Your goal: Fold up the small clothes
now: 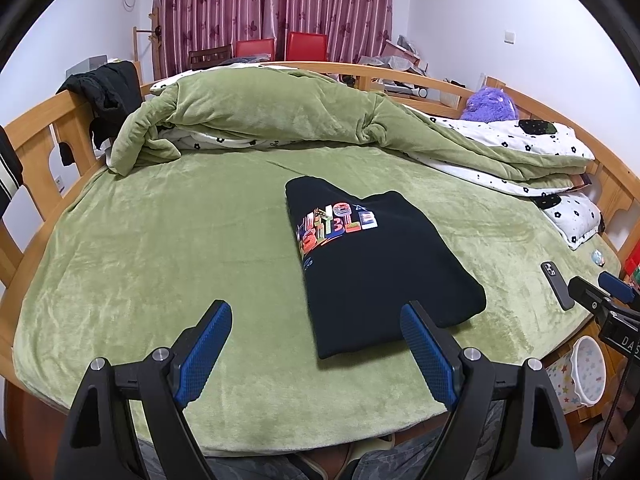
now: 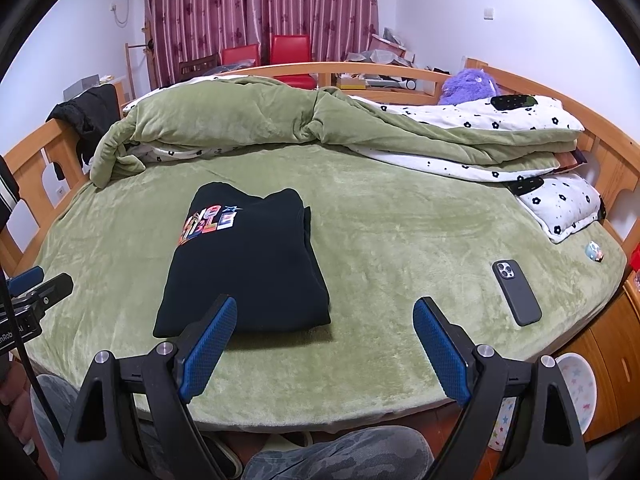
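While the green bed [image 1: 160, 264] spreads wide under us, we find the black shirt [image 1: 372, 264] lying on it, already folded into a neat rectangle with its coloured print up. Both tongs hang clear of it, left gripper [image 1: 316, 330] and right gripper [image 2: 326, 328] released and empty. We judge the fold finished; next comes setting it aside or a final smoothing.

Legible txt: multicolour print on folded black garment [image 2: 244, 264], mid-bed, only partly readable, approx. "...BLE"; white "DAS" on right gripper [image 1: 624, 340] body; partial "nRob..." on left gripper [image 2: 20, 330] body.
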`<state>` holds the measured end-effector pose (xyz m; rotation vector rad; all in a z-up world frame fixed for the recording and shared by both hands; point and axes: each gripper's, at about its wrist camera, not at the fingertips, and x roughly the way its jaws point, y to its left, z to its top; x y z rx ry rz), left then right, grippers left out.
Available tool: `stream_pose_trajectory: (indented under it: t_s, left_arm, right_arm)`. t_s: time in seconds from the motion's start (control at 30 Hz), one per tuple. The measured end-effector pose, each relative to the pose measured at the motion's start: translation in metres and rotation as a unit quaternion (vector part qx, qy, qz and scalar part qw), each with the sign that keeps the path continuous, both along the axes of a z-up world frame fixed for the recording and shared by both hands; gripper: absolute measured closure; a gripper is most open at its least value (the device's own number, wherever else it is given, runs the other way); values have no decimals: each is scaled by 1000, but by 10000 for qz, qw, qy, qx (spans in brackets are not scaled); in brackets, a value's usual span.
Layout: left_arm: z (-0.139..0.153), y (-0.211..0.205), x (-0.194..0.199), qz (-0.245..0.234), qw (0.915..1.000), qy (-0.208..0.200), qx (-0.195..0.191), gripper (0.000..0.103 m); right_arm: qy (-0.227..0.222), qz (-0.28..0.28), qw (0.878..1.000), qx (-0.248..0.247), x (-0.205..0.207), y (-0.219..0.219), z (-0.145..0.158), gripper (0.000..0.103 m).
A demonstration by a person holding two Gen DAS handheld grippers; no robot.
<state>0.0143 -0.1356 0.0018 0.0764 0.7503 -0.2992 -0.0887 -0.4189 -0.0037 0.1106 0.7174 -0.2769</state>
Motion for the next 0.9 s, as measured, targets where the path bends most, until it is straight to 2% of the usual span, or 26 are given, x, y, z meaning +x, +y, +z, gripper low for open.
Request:
stream_pose_trajectory:
  t_s: [0.9]
  left_arm:
    - [3, 5, 4, 18, 10000, -7, -41, 17]
  right_arm:
    - [1, -6, 10000, 27, 0, 1, 1, 14]
